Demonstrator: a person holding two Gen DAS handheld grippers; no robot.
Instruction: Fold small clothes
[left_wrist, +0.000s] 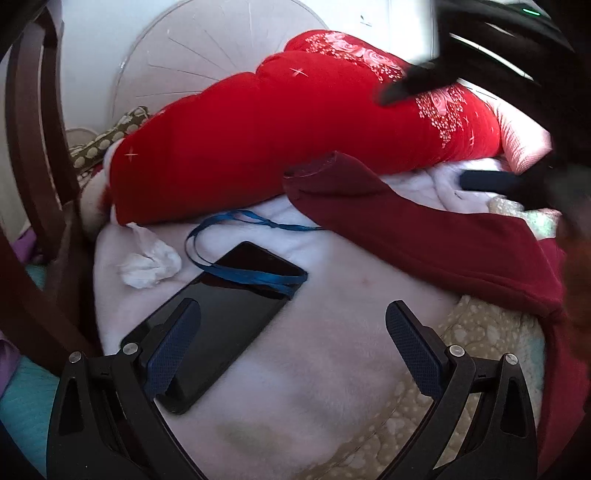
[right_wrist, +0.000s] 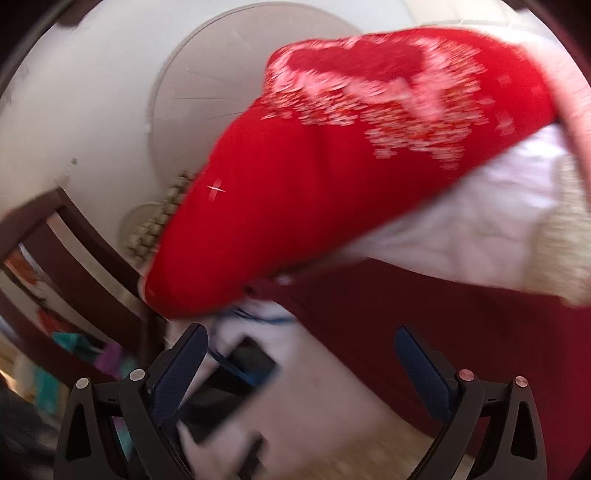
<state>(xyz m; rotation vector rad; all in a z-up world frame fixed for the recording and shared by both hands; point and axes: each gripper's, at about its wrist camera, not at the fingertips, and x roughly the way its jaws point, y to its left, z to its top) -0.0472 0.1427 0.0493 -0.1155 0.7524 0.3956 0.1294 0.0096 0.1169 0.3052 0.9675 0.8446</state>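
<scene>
In the left wrist view the left gripper (left_wrist: 291, 325) hangs with jaws wide apart and nothing between them, over a white blanket (left_wrist: 332, 350). A black phone (left_wrist: 221, 317) with a blue strap (left_wrist: 251, 275) lies partly behind its left finger. The dark red garment (left_wrist: 424, 229) stretches off the right edge, in front of a bright red cushion (left_wrist: 258, 147).

The right wrist view is blurred. The right gripper (right_wrist: 301, 363) is also spread and empty; the dark red garment (right_wrist: 461, 332) lies just past its right finger, cut off at the edge.

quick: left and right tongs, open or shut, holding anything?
Left tongs: open, holding nothing, over the phone.
Right tongs: open, holding nothing.
</scene>
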